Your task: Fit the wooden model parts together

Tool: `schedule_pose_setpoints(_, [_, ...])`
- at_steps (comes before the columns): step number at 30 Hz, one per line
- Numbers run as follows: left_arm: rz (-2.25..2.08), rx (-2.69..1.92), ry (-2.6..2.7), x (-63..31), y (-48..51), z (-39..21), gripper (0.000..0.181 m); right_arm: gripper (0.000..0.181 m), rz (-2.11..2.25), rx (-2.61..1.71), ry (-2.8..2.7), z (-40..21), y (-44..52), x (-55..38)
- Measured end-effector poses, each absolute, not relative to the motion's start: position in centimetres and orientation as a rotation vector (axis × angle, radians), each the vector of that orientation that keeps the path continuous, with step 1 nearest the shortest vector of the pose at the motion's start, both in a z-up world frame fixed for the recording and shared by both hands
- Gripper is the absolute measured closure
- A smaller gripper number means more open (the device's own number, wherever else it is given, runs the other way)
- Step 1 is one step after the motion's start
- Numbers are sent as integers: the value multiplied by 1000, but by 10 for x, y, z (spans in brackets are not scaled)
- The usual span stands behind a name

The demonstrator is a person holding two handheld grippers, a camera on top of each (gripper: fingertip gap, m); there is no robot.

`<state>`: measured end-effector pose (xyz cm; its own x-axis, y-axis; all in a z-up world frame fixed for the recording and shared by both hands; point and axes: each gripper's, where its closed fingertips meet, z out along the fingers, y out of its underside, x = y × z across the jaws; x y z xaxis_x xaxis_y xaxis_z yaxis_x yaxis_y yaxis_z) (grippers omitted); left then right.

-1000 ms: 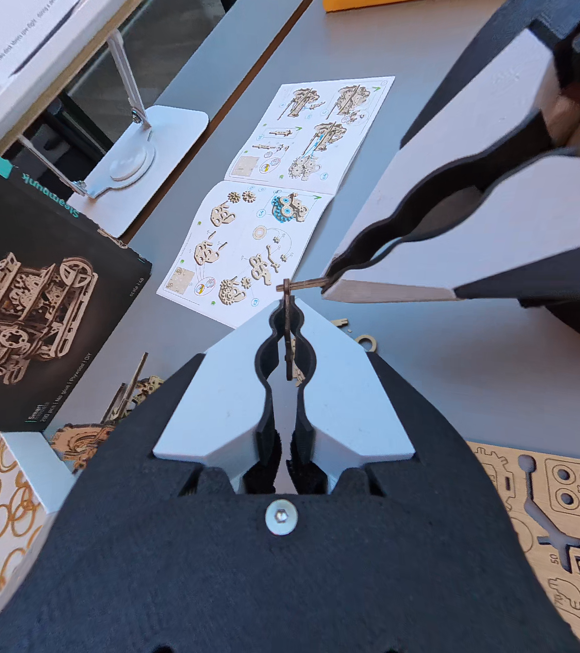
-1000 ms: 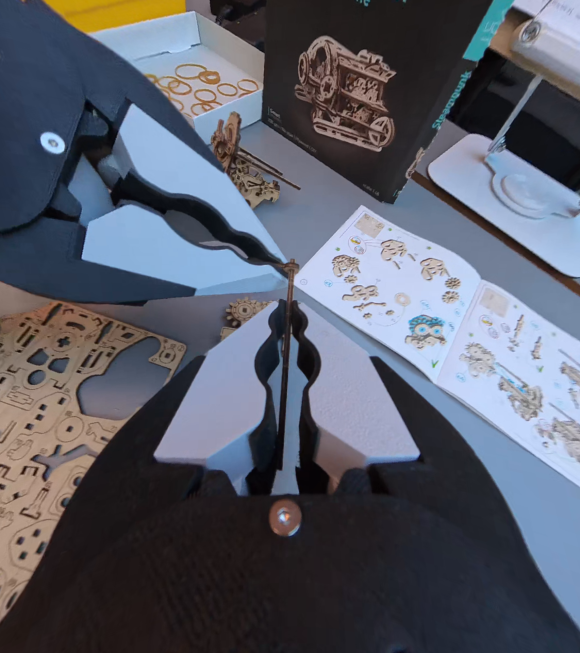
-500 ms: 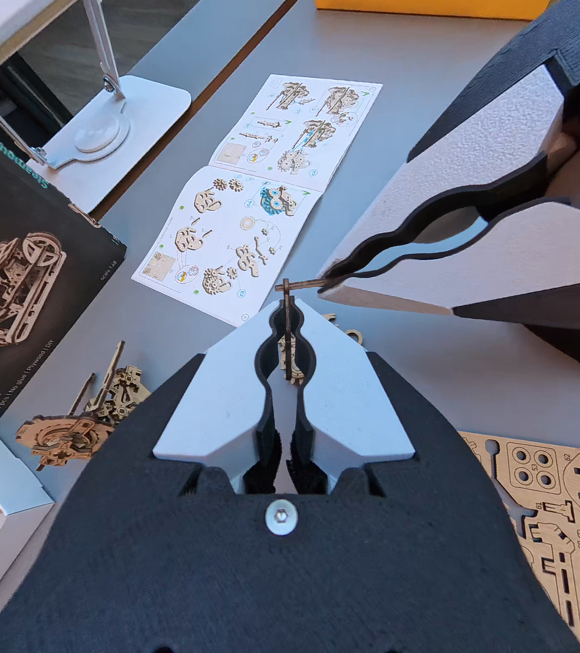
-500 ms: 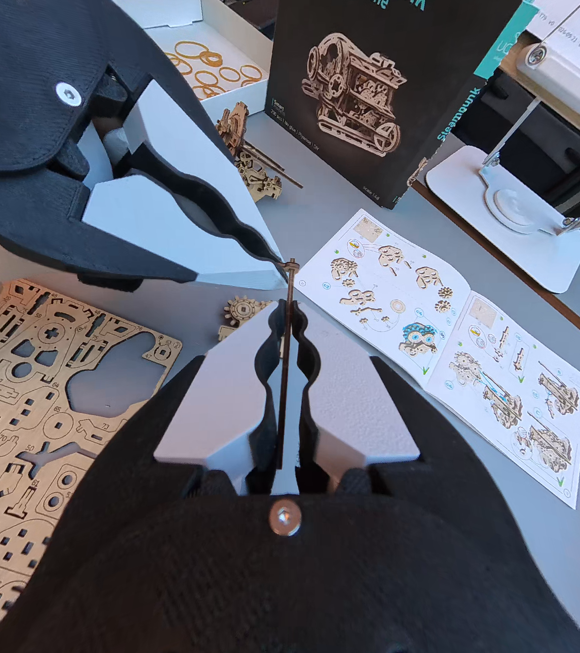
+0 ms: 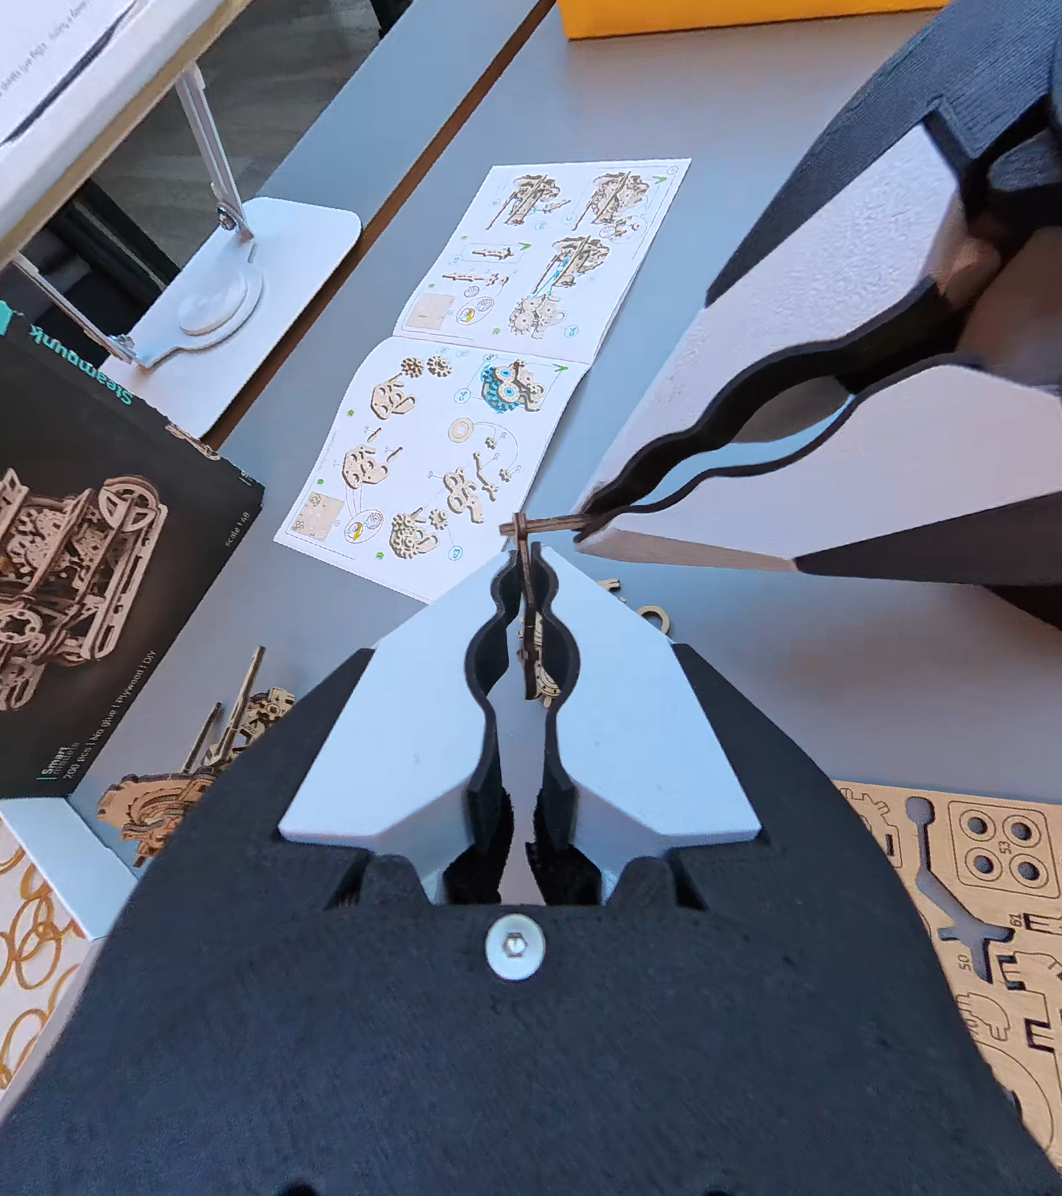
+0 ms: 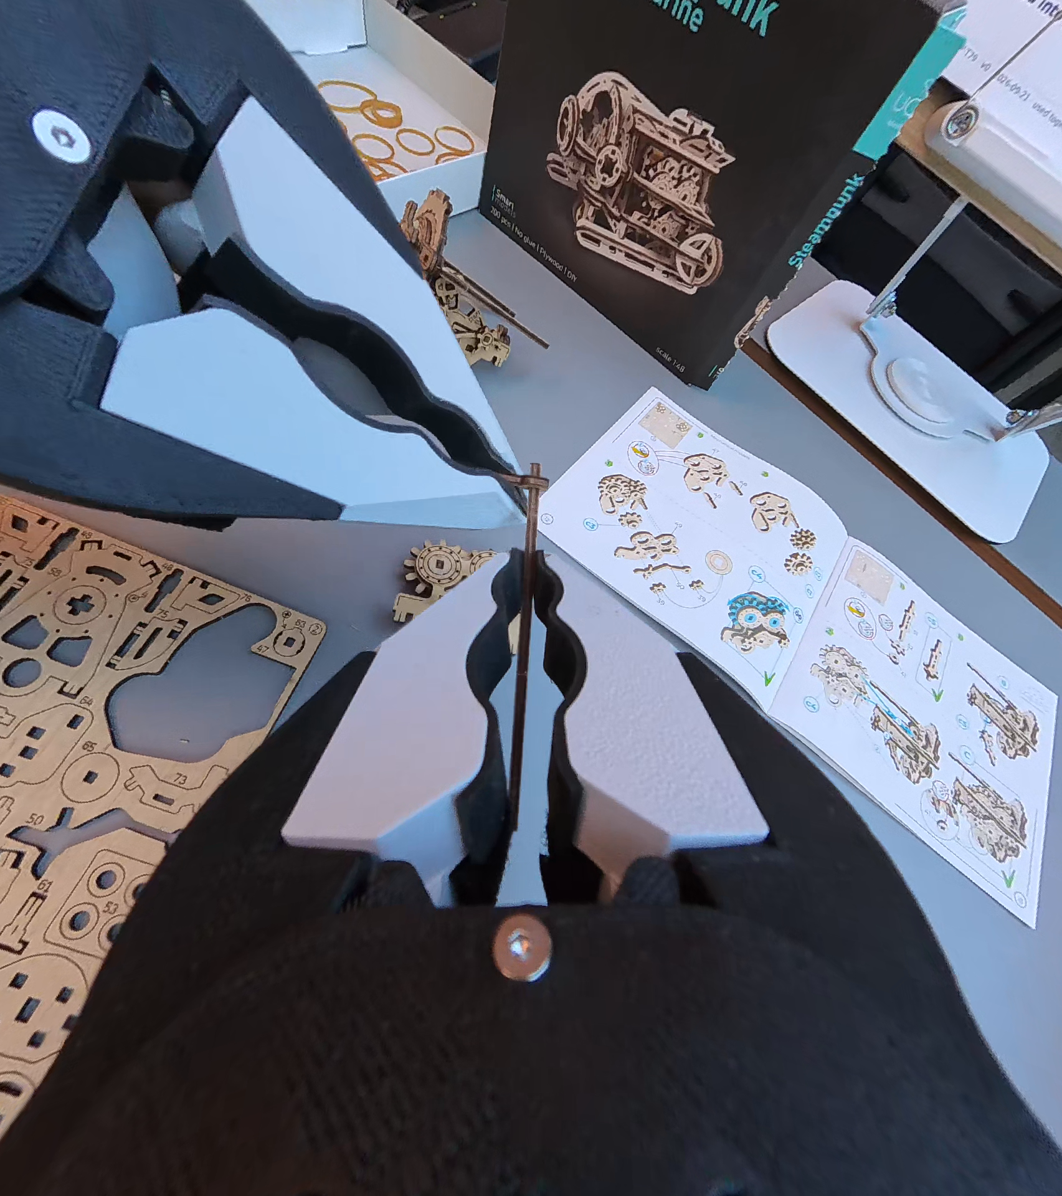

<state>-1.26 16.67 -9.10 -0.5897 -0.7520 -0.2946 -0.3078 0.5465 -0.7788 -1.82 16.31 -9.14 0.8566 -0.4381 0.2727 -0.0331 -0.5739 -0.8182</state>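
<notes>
Thin brown wooden axle rod, pinched edge-on in the right gripper, pokes through a small flat wooden piece clamped in the left gripper, both held above the grey table, seemingly so hole and rod stay aligned for pressing together.

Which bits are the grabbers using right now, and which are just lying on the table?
In use:
left gripper
flat wooden piece
right gripper
thin wooden rod

Lying about:
instruction booklet
black box
cut-out wooden sheet
gear pieces
</notes>
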Motion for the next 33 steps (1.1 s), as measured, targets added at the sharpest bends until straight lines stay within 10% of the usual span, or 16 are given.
schedule_pose_setpoints(1, [-923,-853,2162,-13,167,-92,181,180,-571,-2125,331,-91,164,-19])
schedule_pose_setpoints(9, [-946,-856,2199,-13,172,-99,152,180,-546,-2106,315,-89,163,-23])
schedule_pose_setpoints(33, [-842,-698,2155,-18,165,-90,173,180,-605,-2126,267,-93,161,-24])
